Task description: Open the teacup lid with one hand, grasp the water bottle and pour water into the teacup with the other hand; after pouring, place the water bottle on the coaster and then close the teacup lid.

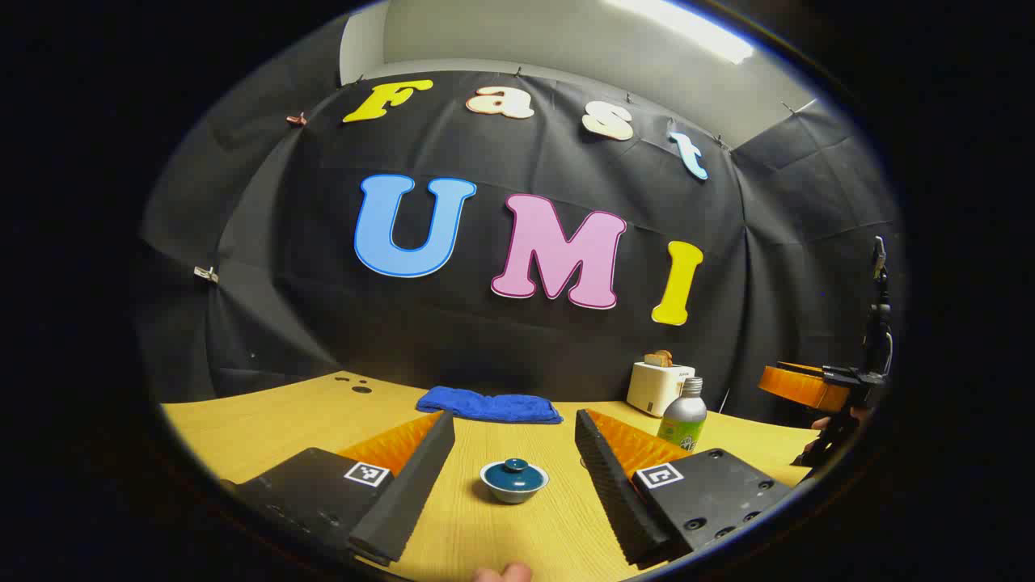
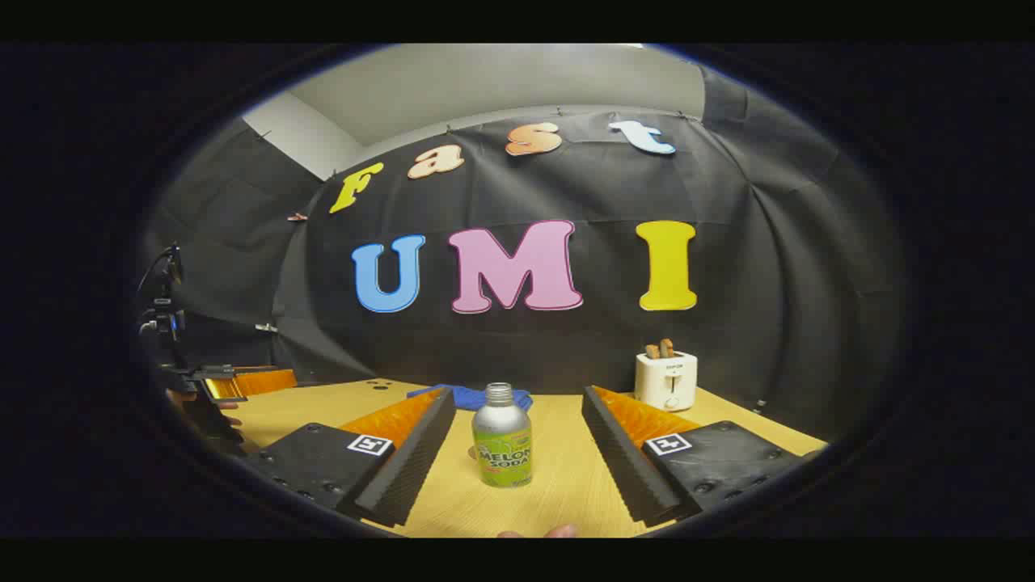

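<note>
Teacup [image 1: 514, 480], lid on, sits between wide left claw [image 1: 514, 485] fingers; bottle [image 2: 501, 436] stands between wide right claw [image 2: 511, 469] fingers on counter [image 2: 558, 477].

Left gripper [image 1: 514, 477] held low and level, fingers [image 1: 408, 485] spread wide apart, gripping nothing. Right gripper [image 2: 517, 465] likewise low, fingers [image 2: 623, 461] splayed wide, nothing pressed between them.
</note>
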A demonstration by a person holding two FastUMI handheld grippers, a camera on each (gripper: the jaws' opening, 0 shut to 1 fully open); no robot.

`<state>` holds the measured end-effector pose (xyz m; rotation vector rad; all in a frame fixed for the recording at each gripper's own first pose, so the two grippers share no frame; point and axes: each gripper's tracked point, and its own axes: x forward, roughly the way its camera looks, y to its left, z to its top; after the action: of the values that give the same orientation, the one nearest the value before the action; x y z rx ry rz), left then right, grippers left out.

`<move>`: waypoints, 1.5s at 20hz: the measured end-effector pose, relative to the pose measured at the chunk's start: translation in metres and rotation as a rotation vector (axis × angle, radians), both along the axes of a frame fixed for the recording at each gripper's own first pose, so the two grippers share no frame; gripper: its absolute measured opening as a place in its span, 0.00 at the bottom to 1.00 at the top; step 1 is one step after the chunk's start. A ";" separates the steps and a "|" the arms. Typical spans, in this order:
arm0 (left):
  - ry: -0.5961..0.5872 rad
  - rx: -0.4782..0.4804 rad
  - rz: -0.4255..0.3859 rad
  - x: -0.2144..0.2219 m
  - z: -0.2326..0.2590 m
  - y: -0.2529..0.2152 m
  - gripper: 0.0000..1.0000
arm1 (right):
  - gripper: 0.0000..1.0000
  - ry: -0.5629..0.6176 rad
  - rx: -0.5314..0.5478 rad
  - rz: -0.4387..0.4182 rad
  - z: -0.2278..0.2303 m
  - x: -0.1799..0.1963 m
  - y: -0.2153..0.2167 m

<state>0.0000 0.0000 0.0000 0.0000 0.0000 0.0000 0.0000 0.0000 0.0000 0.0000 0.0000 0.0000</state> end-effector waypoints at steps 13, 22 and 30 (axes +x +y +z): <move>0.013 -0.002 -0.011 0.000 -0.005 -0.001 0.95 | 0.98 0.000 0.009 0.011 0.001 -0.001 0.001; 0.031 0.006 0.001 0.004 -0.015 0.001 0.95 | 0.98 0.010 0.011 0.014 -0.004 0.000 0.002; 0.204 0.049 -0.009 0.054 -0.070 -0.005 0.93 | 0.98 0.016 0.015 0.029 -0.005 -0.001 0.005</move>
<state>0.0539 -0.0049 -0.0698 0.0491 0.2041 -0.0090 -0.0012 0.0054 -0.0049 0.0152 0.0162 0.0286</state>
